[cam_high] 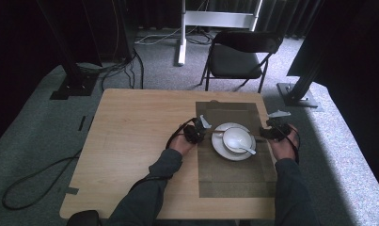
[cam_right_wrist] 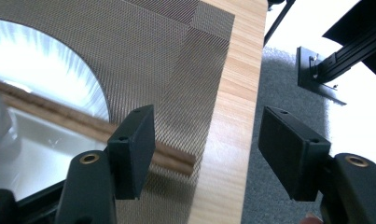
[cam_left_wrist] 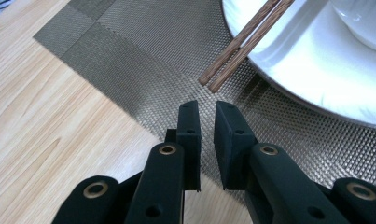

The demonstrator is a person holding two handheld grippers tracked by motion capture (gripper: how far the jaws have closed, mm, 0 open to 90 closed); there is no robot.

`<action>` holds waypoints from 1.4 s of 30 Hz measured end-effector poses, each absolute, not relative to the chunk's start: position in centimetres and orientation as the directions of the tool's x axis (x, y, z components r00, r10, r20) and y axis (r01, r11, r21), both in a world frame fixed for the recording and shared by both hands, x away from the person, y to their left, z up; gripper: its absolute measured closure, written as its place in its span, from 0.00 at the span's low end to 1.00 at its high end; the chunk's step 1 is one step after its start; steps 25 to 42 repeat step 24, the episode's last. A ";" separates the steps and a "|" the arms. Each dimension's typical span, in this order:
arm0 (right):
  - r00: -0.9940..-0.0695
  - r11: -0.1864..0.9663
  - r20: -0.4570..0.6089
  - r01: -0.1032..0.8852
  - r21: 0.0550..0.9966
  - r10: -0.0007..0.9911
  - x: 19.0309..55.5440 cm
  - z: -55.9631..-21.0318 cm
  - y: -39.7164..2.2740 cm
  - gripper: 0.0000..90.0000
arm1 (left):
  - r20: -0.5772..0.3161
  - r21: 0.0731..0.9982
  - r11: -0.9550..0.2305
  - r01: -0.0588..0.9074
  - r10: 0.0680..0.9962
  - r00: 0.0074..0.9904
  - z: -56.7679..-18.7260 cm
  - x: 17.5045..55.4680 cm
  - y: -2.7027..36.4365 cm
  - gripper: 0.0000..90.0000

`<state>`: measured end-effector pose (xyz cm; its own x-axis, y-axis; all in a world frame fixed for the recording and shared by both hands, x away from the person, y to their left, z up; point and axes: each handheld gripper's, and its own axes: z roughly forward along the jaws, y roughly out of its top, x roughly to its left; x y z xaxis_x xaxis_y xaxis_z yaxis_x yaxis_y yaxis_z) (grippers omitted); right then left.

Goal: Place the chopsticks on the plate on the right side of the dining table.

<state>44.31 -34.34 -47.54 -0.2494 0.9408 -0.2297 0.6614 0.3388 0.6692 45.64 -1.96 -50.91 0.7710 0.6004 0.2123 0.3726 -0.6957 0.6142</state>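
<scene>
Left tongs (cam_left_wrist: pixel 206 109) nearly closed and empty, right tongs (cam_right_wrist: pixel 206 140) wide and empty, one at each end of the chopsticks (cam_left_wrist: pixel 244 42).
Your left jaws stand a narrow gap apart, just short of the chopstick tips; your right jaws gape around nothing, the other ends lying beside one pad, not pinched. The wooden pair bridges the white plate (cam_left_wrist: pixel 307 79), both ends overhanging the woven placemat (cam_left_wrist: pixel 143 65) on the table (cam_left_wrist: pixel 45 121). Expect them to be light, stiff and inclined to roll or split apart, so take both sticks together at an overhanging end. On the plate sits a white bowl (cam_high: pixel 236 137) holding a spoon (cam_high: pixel 246 149); both are likely fragile, so avoid knocking them.
</scene>
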 end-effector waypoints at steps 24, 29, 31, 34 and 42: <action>-0.495 0.402 -0.106 0.542 0.738 0.862 29.4 -50.9 -32.8 0.37 | 0.196 0.674 -0.608 0.419 0.695 0.692 -49.2 43.2 6.7 0.83; -0.495 0.402 -0.106 0.542 0.738 0.862 29.4 -50.9 -32.8 0.37 | 0.196 0.674 -0.608 0.419 0.695 0.692 -49.2 43.2 6.7 0.83; -0.495 0.402 -0.106 0.542 0.738 0.862 29.4 -50.9 -32.8 0.37 | 0.196 0.674 -0.608 0.419 0.695 0.692 -49.2 43.2 6.7 0.83; -0.495 0.402 -0.106 0.542 0.738 0.862 29.4 -50.9 -32.8 0.37 | 0.196 0.674 -0.608 0.419 0.695 0.692 -49.2 43.2 6.7 0.83; -0.495 0.402 -0.106 0.542 0.738 0.862 29.4 -50.9 -32.8 0.37 | 0.196 0.674 -0.608 0.419 0.695 0.692 -49.2 43.2 6.7 0.83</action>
